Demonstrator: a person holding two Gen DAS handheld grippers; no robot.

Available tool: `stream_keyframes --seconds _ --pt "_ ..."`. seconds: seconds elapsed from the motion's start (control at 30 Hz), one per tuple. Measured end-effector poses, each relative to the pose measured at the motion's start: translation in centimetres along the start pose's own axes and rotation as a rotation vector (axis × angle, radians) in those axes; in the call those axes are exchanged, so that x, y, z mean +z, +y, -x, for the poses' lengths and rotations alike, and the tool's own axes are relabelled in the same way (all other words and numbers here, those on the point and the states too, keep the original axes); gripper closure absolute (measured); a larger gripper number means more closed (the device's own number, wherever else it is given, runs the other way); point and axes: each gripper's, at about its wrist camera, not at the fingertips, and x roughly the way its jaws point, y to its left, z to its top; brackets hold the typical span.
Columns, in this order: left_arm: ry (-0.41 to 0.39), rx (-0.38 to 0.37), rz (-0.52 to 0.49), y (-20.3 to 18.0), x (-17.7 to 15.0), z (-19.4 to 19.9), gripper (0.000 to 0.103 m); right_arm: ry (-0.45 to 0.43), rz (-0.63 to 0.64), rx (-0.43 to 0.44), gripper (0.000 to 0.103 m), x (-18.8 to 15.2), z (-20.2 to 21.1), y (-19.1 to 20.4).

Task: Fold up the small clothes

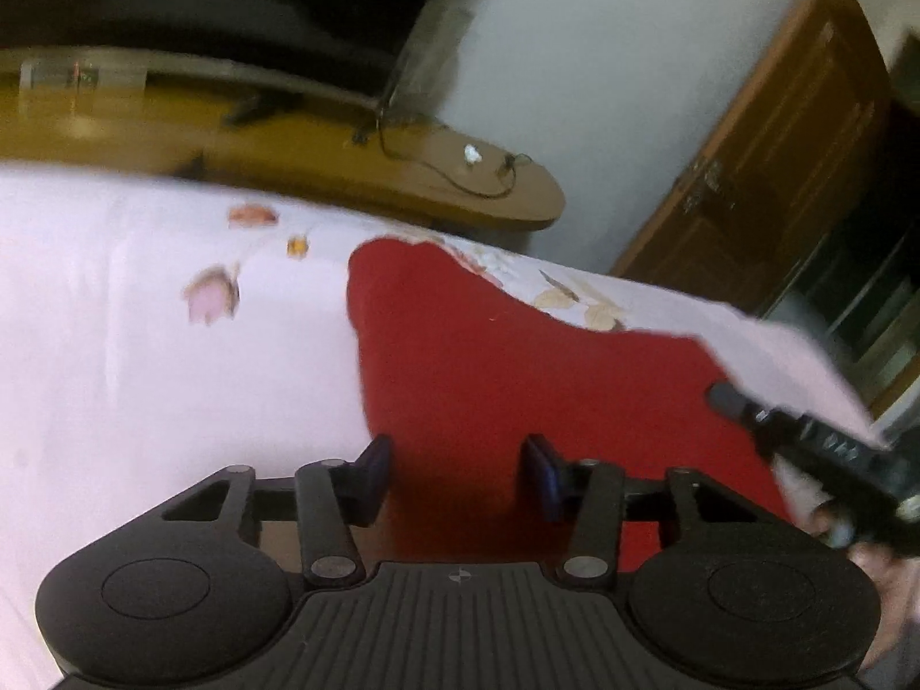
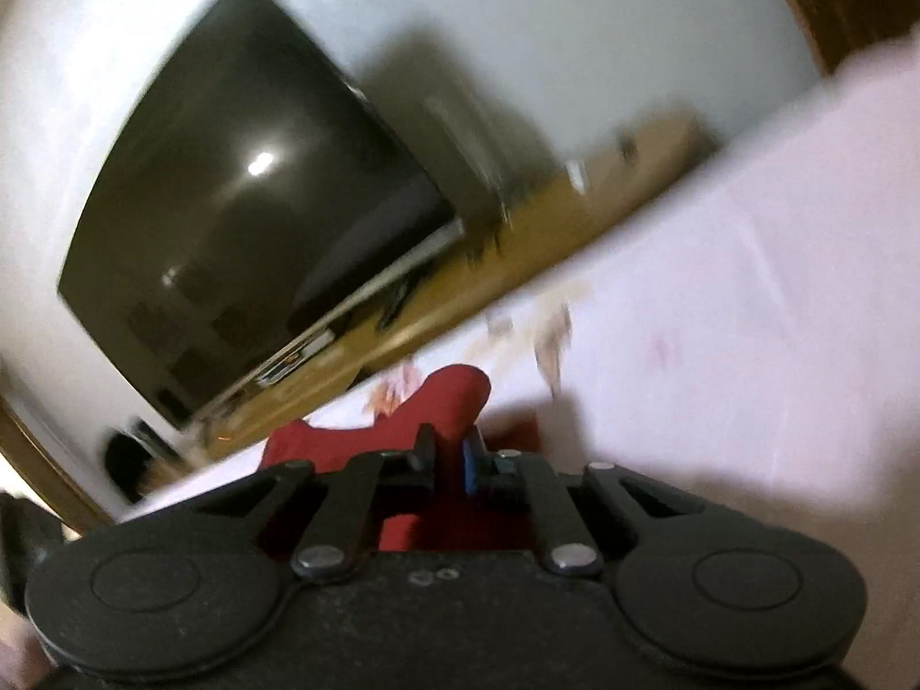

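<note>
Left hand-held gripper (image 1: 457,474): level, fingers apart, poised over red garment (image 1: 489,356) spread on the floral bedsheet (image 1: 144,345). Right hand-held gripper (image 2: 451,460): rolled sideways, fingers clamped on the garment's edge, seen at 3 o'clock from left wrist.

Red garment (image 1: 489,356), a plain cloth with no visible print, spread mostly flat on a pale pink flowered bedsheet (image 1: 144,316). Its far edge dips in a curve between two raised corners, one rounded, one squarer. In the right wrist view a rounded red part (image 2: 454,397) stands up from the sheet.
</note>
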Motion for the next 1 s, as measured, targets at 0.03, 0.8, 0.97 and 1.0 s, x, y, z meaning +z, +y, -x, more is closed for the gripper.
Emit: stream_keyframes --seconds 0.03,0.8,0.97,1.0 --pt "-0.002 0.021 -0.009 -0.3 -0.1 -0.2 0.054 -0.018 0.071 -0.024 0.094 -0.2 0.2 0.9" --pt "0.021 0.056 -0.271 -6.8 -1.1 -0.7 0.035 0.202 0.402 -0.188 0.088 -2.1 -1.1 7.1" --pt "0.023 0.071 -0.294 -7.1 -1.3 -0.5 0.035 0.208 0.440 -0.226 0.087 -2.3 -1.2 7.9" --pt "0.023 0.076 -0.303 -7.4 -1.3 -0.4 0.035 0.209 0.442 -0.228 0.087 -2.3 -1.1 7.9"
